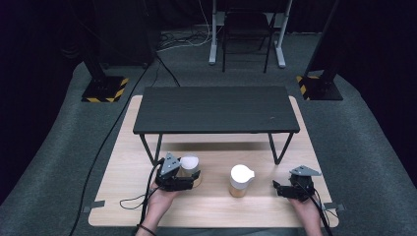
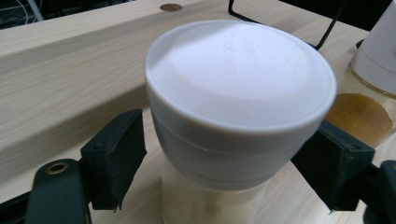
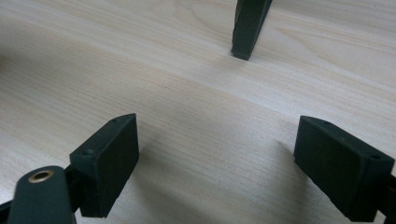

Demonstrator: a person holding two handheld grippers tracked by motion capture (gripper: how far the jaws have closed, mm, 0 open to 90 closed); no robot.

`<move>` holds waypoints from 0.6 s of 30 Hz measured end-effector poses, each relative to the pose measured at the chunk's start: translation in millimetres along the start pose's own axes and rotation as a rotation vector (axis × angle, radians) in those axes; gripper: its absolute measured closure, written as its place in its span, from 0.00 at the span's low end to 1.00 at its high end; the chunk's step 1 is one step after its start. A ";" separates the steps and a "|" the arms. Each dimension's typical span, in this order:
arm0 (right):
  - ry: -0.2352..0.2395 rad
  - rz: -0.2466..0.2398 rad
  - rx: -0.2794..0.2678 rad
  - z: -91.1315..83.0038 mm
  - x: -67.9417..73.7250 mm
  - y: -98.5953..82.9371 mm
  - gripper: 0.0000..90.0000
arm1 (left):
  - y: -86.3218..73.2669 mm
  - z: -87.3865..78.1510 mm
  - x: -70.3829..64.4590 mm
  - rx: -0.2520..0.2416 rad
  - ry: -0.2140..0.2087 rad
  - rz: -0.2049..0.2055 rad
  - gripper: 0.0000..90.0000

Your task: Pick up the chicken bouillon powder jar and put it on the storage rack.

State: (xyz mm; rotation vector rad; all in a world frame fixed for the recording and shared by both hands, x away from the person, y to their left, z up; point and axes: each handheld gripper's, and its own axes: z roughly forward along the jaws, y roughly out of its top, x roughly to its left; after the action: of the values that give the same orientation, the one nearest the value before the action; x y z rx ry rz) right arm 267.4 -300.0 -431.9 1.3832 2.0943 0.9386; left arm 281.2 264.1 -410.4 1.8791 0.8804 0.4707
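Here, at a pale wooden table [image 1: 123,196], a person works a handheld two-jaw gripper in each hand. The left gripper [image 1: 183,173] stands at the near left of the tabletop, its jaws set on either side of a white-lidded jar [image 1: 190,167]. In the left gripper view, the jar's white lid [image 2: 238,84] sits between the two black pads [image 2: 114,158]; the right pad appears to press against the lid's side, while a sliver of space shows at the left pad, so it cannot be told whether the jaws have fully clamped. The jar's clear body stands on the tabletop beneath the lid.

Just right of it, near the table's middle, stands a second jar [image 1: 241,181] with a white spouted top and amber contents, apart from both grippers. The right gripper [image 1: 282,189] rests low at the near right of the table, its jaws spread wide with nothing between them. A low black shelf [image 1: 216,109] on thin metal legs spans the far half of the table; one leg's foot [image 3: 245,49] shows ahead of the right gripper.
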 end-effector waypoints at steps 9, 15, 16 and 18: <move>0.000 0.000 0.000 0.0 0.0 0.0 0.14 | -1.0 7.7 -4.0 -0.003 0.009 0.015 0.38; 0.001 0.000 0.000 0.0 -0.2 0.0 0.14 | -0.6 6.4 -5.9 -0.002 0.017 0.018 0.38; 0.001 0.000 0.000 0.0 -0.2 0.0 0.14 | -0.2 6.1 -5.4 0.000 0.016 0.017 0.38; 0.001 0.000 0.000 0.0 -0.3 0.1 0.14 | 1.6 4.5 -5.6 0.007 0.018 0.016 0.39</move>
State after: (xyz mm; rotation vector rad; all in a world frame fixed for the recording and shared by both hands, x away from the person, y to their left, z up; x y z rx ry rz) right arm 267.5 -300.2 -431.8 1.3829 2.0952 0.9395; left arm 281.1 256.7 -410.7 1.8918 0.8806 0.4952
